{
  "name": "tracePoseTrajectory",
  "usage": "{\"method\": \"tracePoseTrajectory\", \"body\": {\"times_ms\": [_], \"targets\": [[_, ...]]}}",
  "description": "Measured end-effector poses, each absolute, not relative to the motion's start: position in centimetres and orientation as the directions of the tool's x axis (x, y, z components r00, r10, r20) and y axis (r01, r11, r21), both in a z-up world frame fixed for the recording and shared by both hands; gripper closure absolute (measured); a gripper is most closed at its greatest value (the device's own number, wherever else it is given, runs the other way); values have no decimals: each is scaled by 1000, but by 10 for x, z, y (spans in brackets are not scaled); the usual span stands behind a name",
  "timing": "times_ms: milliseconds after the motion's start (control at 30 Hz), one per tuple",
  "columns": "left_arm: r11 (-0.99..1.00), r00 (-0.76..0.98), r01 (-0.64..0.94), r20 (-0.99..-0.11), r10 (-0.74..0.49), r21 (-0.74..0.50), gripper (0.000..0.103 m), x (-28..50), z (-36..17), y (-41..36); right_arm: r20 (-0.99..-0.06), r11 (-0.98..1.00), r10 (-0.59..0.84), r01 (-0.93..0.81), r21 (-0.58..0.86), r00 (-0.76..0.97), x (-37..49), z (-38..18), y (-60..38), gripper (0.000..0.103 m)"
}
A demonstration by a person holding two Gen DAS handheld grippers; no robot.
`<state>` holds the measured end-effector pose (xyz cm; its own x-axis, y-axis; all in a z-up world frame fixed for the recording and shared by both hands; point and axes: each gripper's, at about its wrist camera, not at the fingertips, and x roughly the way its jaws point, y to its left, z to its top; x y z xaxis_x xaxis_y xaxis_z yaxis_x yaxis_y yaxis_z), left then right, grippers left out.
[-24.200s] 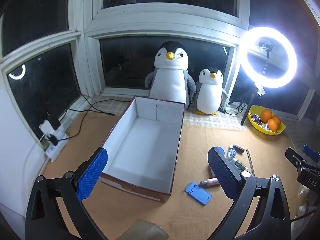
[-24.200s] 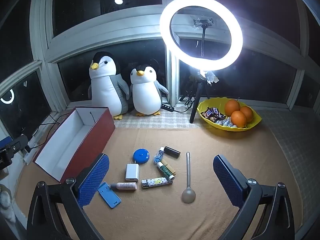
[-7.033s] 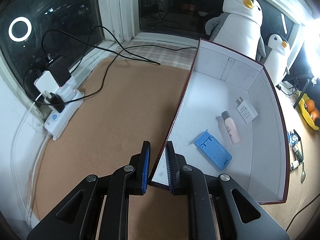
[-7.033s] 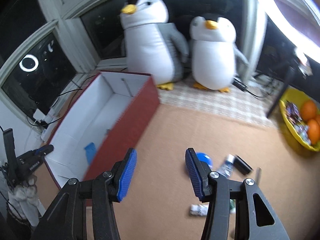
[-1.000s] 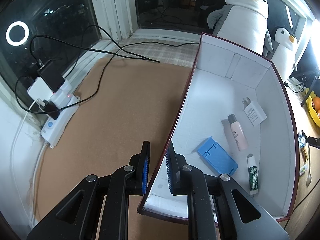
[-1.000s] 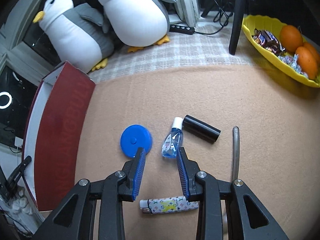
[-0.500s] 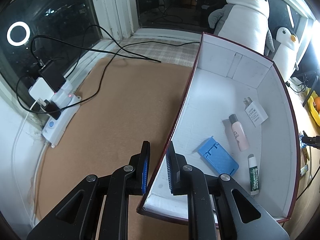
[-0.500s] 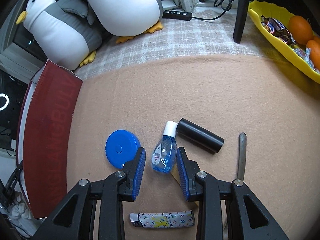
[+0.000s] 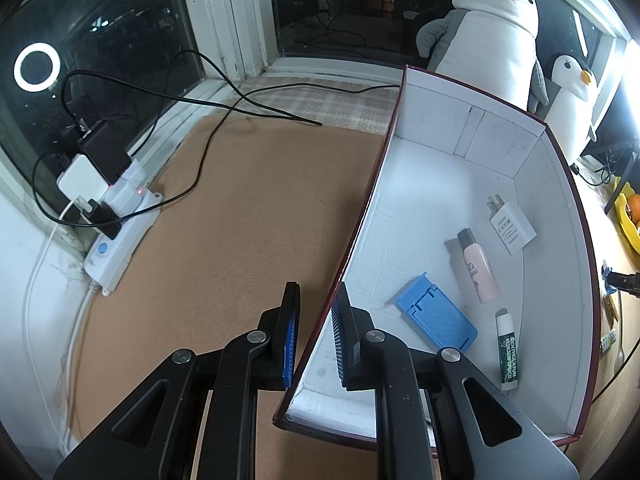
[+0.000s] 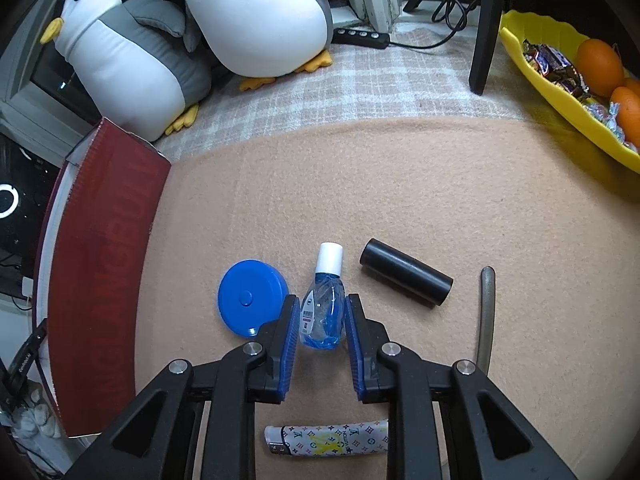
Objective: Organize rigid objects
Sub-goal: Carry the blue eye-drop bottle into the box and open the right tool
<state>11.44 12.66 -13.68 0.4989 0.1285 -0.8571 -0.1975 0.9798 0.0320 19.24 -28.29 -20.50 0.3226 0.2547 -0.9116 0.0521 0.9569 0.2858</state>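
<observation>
The left gripper (image 9: 314, 338) is clamped on the near left wall of the box (image 9: 576, 280), steadying it. Inside, to its right, lie four items already put away: a blue stand (image 9: 436, 314), a pink bottle (image 9: 478, 266), a white charger (image 9: 512, 228) and a green-labelled tube (image 9: 507, 356).

The right gripper (image 10: 320, 340) is closing its jaws around the blue dropper bottle (image 10: 322, 306), which sits between the pads on the mat. Left of it lies a blue disc (image 10: 252, 296); right of it a black cylinder (image 10: 406, 272) and a spoon (image 10: 487, 312); beneath it a patterned lighter (image 10: 328, 440). Roughly half the job looks done.

The tan mat (image 10: 400, 184) lies by dark windows, with plush penguins (image 10: 256, 16) beyond and a yellow fruit bowl (image 10: 560, 96) at far right.
</observation>
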Motion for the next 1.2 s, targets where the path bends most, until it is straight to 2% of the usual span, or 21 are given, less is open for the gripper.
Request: {"method": "tracePoseTrajectory", "body": {"times_ms": [300,633,933,1200], "targets": [[980,508,-196,-854,114,14,89,112,-136,130,-878,958,260,8,287,403,177,-162,-273,83],[981,520,-194,-849,91,-14,89,107,-133,132,-814,934,356,-190,302,459,154,-100,-193,83],[982,531,-188,-844,74,-32,89,102,-132,134,-799,878,444,-376,297,404,128,-87,-105,83],[982,545,-182,-836,62,-46,89,95,-129,135,-824,836,453,-483,260,340,112,-100,-42,83]]}}
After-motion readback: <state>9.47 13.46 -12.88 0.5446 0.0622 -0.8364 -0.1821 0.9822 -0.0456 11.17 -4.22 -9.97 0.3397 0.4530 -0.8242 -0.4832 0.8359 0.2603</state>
